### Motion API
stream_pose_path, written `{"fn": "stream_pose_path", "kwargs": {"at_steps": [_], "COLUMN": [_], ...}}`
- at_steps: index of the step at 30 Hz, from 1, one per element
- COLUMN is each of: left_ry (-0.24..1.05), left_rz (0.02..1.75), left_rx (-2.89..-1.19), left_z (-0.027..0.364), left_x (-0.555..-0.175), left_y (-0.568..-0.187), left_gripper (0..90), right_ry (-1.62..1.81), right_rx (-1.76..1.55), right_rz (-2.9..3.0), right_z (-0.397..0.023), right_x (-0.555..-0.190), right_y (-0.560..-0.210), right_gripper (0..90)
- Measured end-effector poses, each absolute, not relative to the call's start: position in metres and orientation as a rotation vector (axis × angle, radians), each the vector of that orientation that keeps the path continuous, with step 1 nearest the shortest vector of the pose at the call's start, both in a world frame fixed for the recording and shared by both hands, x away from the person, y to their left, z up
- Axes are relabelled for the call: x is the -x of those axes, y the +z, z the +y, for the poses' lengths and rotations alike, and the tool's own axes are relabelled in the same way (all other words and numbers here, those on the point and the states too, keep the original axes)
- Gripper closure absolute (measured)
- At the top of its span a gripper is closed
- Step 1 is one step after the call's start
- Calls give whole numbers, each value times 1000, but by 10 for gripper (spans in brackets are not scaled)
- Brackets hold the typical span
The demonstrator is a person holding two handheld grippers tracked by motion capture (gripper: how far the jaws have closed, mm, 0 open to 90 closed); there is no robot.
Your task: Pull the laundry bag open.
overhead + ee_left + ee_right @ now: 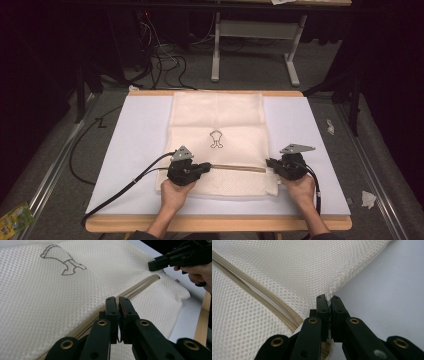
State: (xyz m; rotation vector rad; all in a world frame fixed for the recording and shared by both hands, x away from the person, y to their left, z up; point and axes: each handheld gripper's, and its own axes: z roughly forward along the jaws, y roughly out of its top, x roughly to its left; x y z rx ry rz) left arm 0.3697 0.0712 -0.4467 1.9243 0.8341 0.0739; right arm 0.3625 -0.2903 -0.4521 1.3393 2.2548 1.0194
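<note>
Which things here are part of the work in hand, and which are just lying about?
In the work:
- mesh bag
- its zip
- left gripper, shut at the zip
- right gripper, shut on the bag's edge

Lying about:
- paper scraps on the floor
- green packet
- floor cables

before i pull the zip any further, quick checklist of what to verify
1. Right hand-held gripper shut on the mesh bag edge: ok.
2. Left hand-held gripper shut at the zipper: ok; whether it holds the pull: cannot tell.
3. Zipper track straight between the grippers: ok.
4. Bag flat on the white mat: ok.
5. Cables off the bag: ok.
</note>
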Motion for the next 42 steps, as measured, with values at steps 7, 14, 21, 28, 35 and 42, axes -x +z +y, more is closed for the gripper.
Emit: {"fn": "stream_pose_path", "kwargs": {"at_steps": [7, 14, 21, 28, 35, 42], "left_ry": [76, 98, 106, 118, 130, 133], "left_rz": [837, 838, 849, 860, 870, 879], "left_rx": [-1916, -1912, -1900, -1887, -1879, -1872], "left_z": [80, 86, 95, 102, 108, 114], "left_x": [-369, -368, -367, -366, -366, -365], "left_y": [-446, -445, -446, -445, -443, -443], "left_gripper": [869, 869, 869, 869, 869, 869], "right_ry": [1019, 1020, 1025, 1032, 1027, 1025], "right_rx": [-1340, -1339, -1340, -1341, -1342, -1348], "right_rz": [2256, 2253, 2249, 2241, 2241, 2240], "right_z": [-290, -290, -290, -290, -290, -290], "right_x": [-363, -363, -363, -363, -363, -363], "right_y": [-452, -452, -452, -452, -453, -453], "right_gripper": [882, 882, 882, 882, 882, 882]}}
